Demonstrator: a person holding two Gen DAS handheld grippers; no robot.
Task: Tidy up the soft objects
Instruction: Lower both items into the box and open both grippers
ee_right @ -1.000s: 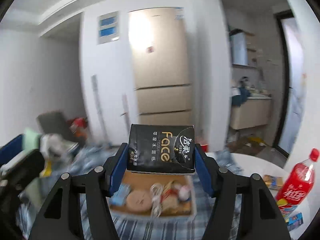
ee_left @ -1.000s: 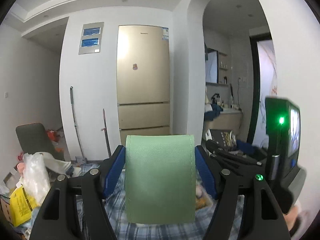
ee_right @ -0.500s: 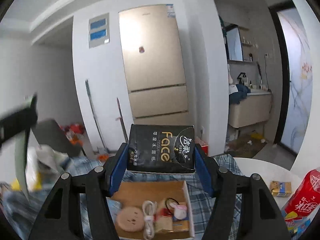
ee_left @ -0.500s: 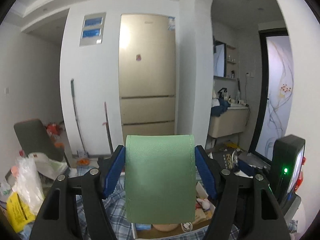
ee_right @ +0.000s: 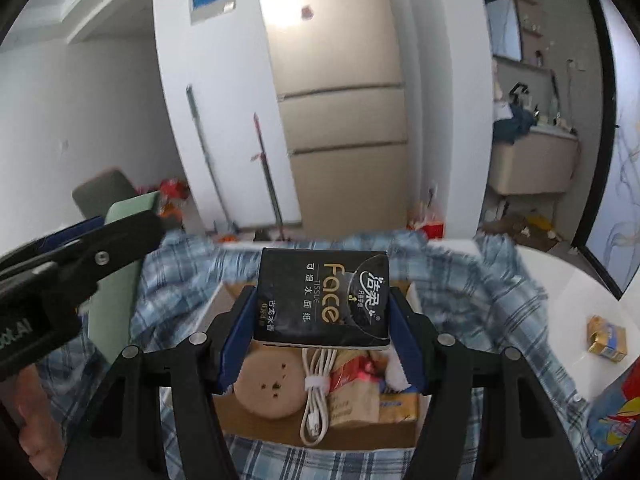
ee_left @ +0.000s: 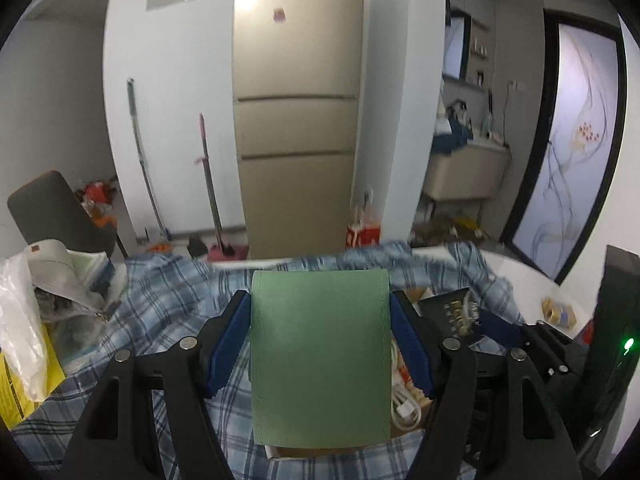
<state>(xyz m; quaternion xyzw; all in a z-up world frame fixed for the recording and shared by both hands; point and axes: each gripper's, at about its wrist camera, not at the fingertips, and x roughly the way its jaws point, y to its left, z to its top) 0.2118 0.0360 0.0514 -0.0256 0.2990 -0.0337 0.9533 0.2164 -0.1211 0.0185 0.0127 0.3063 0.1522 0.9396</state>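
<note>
Behind the table, a beige refrigerator (ee_right: 340, 92) is seen against a white wall, with two mop handles (ee_right: 204, 152) leaned beside it. A blue plaid cloth (ee_right: 492, 300) is spread over the table, and an open cardboard box (ee_right: 256, 420) is set on it, holding a round tan pad (ee_right: 270, 386), a coiled white cable (ee_right: 316, 396) and snack packets (ee_right: 360, 384). A green soft pack (ee_left: 320, 356) is pinched between the blue pads of the left gripper (ee_left: 320, 344) and held above the box's left part. A black Face tissue pack (ee_right: 324, 298) is clamped by the right gripper (ee_right: 322, 340) over the box's far end. A small yellow carton (ee_right: 606, 338) is seen on the bare white tabletop at the right.
</note>
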